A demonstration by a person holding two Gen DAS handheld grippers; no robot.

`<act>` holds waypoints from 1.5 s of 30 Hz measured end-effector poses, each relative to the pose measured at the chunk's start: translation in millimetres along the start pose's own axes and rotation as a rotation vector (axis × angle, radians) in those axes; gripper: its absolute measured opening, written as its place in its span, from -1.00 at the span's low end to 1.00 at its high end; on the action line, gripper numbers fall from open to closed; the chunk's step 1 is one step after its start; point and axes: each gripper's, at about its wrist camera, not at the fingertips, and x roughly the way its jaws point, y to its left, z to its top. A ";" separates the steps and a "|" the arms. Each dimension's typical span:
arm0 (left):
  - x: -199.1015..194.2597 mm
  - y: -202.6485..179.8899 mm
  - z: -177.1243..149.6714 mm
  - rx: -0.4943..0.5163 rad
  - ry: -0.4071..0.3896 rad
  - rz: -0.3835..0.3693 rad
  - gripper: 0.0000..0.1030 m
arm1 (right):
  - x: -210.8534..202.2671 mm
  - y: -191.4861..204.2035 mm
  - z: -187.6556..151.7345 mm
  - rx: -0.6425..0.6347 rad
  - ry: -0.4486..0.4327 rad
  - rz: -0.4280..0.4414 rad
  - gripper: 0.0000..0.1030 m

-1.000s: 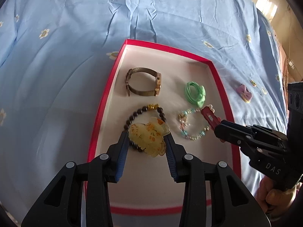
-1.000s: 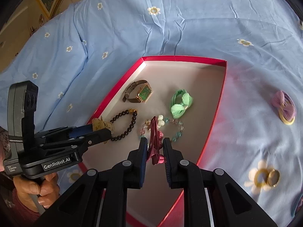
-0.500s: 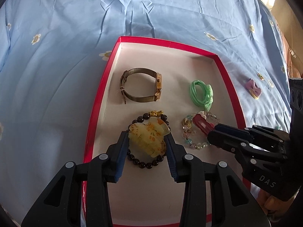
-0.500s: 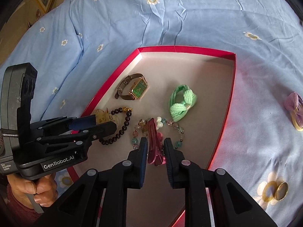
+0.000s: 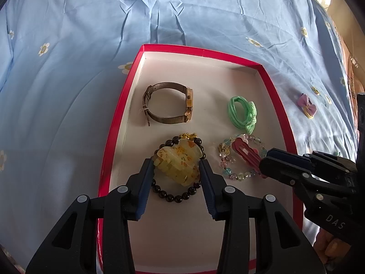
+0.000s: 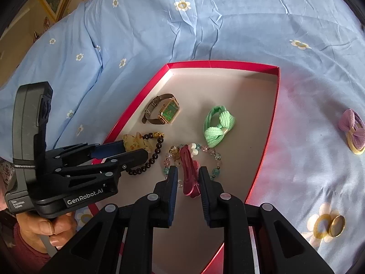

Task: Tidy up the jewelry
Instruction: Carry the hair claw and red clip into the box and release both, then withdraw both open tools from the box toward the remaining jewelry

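A red-rimmed tray (image 5: 123, 105) (image 6: 136, 109) holds a mesh-strap watch (image 5: 168, 105), a green hair tie (image 5: 243, 111), a black bead bracelet (image 5: 175, 197) and a coloured bead bracelet (image 5: 239, 175). My left gripper (image 5: 176, 169) (image 6: 136, 150) has a yellow claw clip (image 5: 178, 164) between its pads, low over the black bracelet. Its jaws are opening and both pads still touch the clip. My right gripper (image 6: 188, 178) (image 5: 264, 164) straddles a dark red hair clip (image 6: 189, 171) lying across the coloured bracelet (image 6: 212, 153). A gap shows beside its left pad.
The tray lies on a blue flowered bedsheet (image 5: 68, 91). Outside it to the right are a purple bow hair tie (image 6: 352, 132) (image 5: 308, 107) and a gold ring (image 6: 337, 226). A hand (image 6: 45, 228) grips the left gripper's handle.
Both grippers have come lower and further into the tray with their clips. The right pads have spread off the red clip, which now rests on the coloured bracelet.
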 end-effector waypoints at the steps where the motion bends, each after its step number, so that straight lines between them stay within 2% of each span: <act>1: -1.0 0.0 -0.2 -0.002 -0.002 -0.001 -0.20 | -1.6 0.0 0.2 0.002 -0.003 0.001 -0.56; 6: -14.7 5.5 -6.3 -0.043 -0.033 -0.001 -0.04 | -14.7 0.3 -0.1 0.011 -0.027 0.004 -0.46; 8: -20.7 8.6 -11.0 -0.076 -0.046 -0.001 0.18 | -23.9 -0.2 -1.4 0.018 -0.042 0.008 -0.31; 9: -24.7 10.4 -16.1 -0.097 -0.057 -0.013 0.19 | -29.0 -0.7 -2.6 0.022 -0.051 0.010 -0.25; 16: -38.6 13.2 -41.0 -0.194 -0.070 -0.046 0.19 | -60.1 -5.6 -13.0 0.048 -0.100 0.005 -0.22; 22: -49.5 4.2 -54.1 -0.219 -0.076 -0.079 0.19 | -86.1 -14.7 -29.0 0.070 -0.134 -0.015 -0.19; 45: -59.1 -94.2 -68.9 -0.030 -0.046 -0.189 0.19 | -165.7 -98.5 -118.9 0.256 -0.187 -0.160 -0.18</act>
